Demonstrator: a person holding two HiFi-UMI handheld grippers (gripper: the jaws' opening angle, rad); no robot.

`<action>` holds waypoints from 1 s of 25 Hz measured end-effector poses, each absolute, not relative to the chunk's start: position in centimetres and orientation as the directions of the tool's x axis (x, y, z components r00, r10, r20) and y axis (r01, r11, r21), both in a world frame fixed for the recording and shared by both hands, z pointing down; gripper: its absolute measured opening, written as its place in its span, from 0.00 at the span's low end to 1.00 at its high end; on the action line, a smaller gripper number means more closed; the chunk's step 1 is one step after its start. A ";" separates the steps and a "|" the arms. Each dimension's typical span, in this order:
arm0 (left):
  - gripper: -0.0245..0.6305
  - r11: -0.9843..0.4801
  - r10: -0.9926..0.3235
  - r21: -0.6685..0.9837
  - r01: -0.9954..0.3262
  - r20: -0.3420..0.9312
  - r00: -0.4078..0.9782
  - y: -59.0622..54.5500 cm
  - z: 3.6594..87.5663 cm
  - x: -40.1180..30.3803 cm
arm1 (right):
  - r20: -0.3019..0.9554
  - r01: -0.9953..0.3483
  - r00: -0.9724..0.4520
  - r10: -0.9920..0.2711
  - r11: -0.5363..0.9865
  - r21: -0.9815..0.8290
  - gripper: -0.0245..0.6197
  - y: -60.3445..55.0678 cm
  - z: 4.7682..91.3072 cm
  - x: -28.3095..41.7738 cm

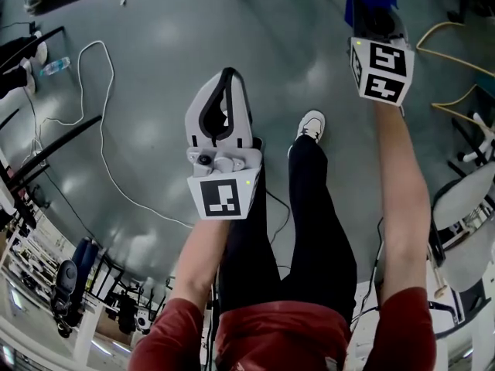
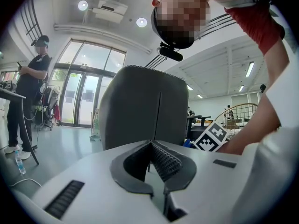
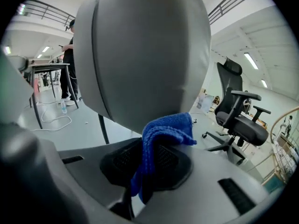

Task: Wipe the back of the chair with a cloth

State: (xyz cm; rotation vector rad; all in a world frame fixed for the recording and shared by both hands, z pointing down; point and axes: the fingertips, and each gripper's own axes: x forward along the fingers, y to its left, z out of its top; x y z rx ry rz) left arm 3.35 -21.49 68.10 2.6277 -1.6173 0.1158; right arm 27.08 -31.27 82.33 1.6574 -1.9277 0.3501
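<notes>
The right gripper [image 3: 150,158] has its jaws closed on a folded blue cloth [image 3: 164,130]. The cloth rises from between them toward twelve o'clock and sits at the lower edge of the grey chair back [image 3: 140,55]; whether the two touch cannot be told. The left gripper [image 2: 152,146] is closed with nothing in it, its ribbed pads meeting at the tips, and the same chair back stands beyond it at twelve o'clock. A clear water bottle [image 1: 58,66] rests on the floor at ten o'clock in the head view, its contents too small to judge. Each gripper's marker cube [image 1: 224,198] bears black-and-white square patterns, not letters. A black office chair [image 3: 240,113] stands at three o'clock.
</notes>
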 end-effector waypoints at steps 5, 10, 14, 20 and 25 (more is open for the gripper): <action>0.06 -0.452 -0.887 0.008 -0.892 0.097 0.451 -21.7 68.3 3.5 | 0.592 -0.975 -0.040 -0.805 0.160 0.151 0.13 -34.0 83.0 28.7; 0.06 -0.450 -0.887 0.014 -0.893 0.104 0.449 -21.8 68.6 3.5 | 0.594 -0.981 -0.033 -0.804 0.141 0.135 0.13 -34.4 82.9 28.4; 0.06 -0.451 -0.887 0.014 -0.893 0.110 0.449 -22.0 68.7 3.2 | 0.597 -0.984 -0.018 -0.802 0.119 0.130 0.13 -34.5 83.0 28.3; 0.06 -0.440 -0.892 0.019 -0.898 0.104 0.439 -22.2 68.3 2.1 | 0.598 -0.979 -0.078 -0.797 0.176 0.107 0.13 -35.0 82.6 25.1; 0.06 -0.417 -0.903 0.024 -0.908 0.102 0.417 -22.3 68.0 0.2 | 0.599 -0.973 -0.119 -0.792 0.212 0.087 0.13 -35.6 82.2 21.5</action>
